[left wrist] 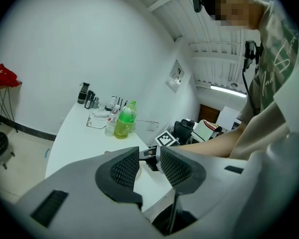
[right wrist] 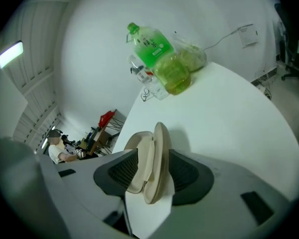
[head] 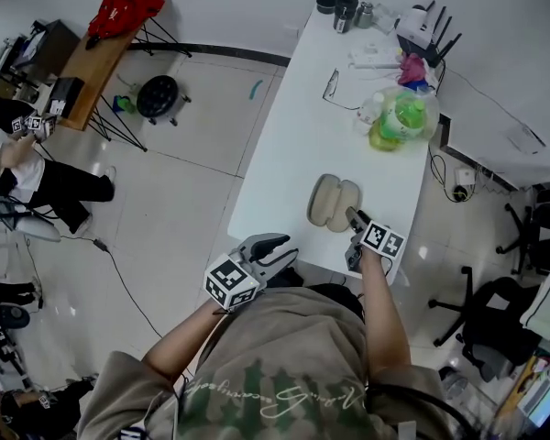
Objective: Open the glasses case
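Note:
A beige glasses case (head: 334,202) lies on the white table (head: 284,154) near its front edge, its two halves spread apart. My right gripper (head: 353,216) is at the case's near end. In the right gripper view the case (right wrist: 157,148) stands between the jaws of the right gripper (right wrist: 152,171), which flank both shells; the jaws are open, with no firm press visible. My left gripper (head: 280,248) hangs off the table's near-left edge, apart from the case. In the left gripper view the left gripper (left wrist: 149,166) is open with nothing between its pads.
A green bottle (head: 405,113) in a clear bag, a pair of glasses (head: 332,85), a router (head: 422,26) and dark cups (head: 339,3) occupy the table's far half. An office chair (head: 495,310) stands to the right. Another person (head: 18,154) sits far left beside a wooden bench (head: 96,62).

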The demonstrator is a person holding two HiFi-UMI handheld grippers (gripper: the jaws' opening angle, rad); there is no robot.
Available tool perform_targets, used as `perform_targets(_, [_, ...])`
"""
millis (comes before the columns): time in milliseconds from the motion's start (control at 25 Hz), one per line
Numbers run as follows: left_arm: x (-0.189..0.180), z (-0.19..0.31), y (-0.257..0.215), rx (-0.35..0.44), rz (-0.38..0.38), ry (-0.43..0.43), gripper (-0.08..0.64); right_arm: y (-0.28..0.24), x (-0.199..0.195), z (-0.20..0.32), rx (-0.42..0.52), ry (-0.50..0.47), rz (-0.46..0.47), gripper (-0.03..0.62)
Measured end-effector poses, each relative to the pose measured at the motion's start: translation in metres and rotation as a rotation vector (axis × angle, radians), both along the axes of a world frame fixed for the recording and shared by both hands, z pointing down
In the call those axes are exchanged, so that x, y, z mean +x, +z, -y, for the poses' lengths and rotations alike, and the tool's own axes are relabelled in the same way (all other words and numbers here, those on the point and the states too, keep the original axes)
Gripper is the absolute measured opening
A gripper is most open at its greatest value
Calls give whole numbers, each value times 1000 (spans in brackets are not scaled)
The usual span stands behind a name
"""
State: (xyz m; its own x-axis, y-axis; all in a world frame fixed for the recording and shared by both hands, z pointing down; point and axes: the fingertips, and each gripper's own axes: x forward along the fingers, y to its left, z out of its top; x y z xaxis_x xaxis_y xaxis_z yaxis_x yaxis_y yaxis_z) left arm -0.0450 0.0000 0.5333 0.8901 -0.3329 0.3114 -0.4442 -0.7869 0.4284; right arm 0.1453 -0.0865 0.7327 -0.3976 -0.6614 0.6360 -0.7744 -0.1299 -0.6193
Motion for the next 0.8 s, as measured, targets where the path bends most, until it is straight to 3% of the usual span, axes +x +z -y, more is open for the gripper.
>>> perform_targets(120, [6,4,-3,10,-13,-14,137,-37,0,-7,73,-64,38,170])
perform_targets(280, [7,20,-15,83,-18,-99,127,-88,-22,-25,163,-197,125,170])
perform_targets(320, [6,23,-18,100,-18,-116,34,-103,-27,-30,206,-216,126,170])
perform_targets(400, [5,28,-22,123,-11,-141,6,-136,-35,-41,298,-204,164,170])
perform_targets(560, [4,31,-22,82,-48,-157,5,-196,-60,-62,413,-119,481,170])
perform_targets(600, [5,32,-20,70,-61,-159,6,-204,-66,-66,433,-127,495,170])
perform_targets(720, [11,33,-10,44,-81,-153,6,-213,-73,-78,472,-184,398,169])
perform_targets(800, [16,29,-1,19,-87,-146,6,-221,-74,-87,486,-203,385,169])
